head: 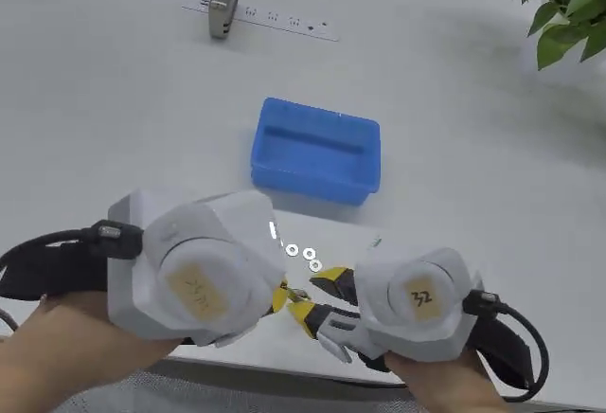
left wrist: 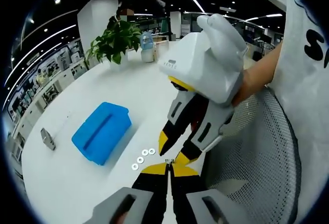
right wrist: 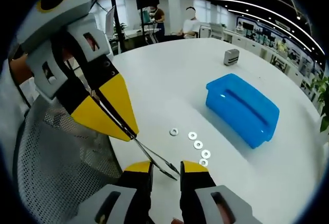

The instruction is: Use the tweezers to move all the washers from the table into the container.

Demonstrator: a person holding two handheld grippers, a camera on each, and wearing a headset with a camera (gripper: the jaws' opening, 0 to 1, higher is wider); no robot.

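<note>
Slim dark tweezers (right wrist: pixel 157 158) are pinched in my left gripper (right wrist: pixel 131 129), whose yellow jaws are shut on one end. Their free end lies between the open jaws of my right gripper (right wrist: pixel 166 168). In the head view both grippers, left (head: pixel 282 296) and right (head: pixel 311 296), meet near the table's front edge with the tweezers (head: pixel 295 295) between them. Several washers (right wrist: pixel 198 144) lie in a short curved row on the white table, just beyond the grippers (head: pixel 309 255). The blue container (head: pixel 317 152) stands behind them and looks empty (right wrist: pixel 241 108).
A power strip with a grey adapter (head: pixel 223 1) lies at the far side of the table. A green plant (head: pixel 568 6) stands at the far right. The table's front edge (head: pixel 284 368) is right under the grippers, and a mesh chair (left wrist: pixel 257 147) is behind it.
</note>
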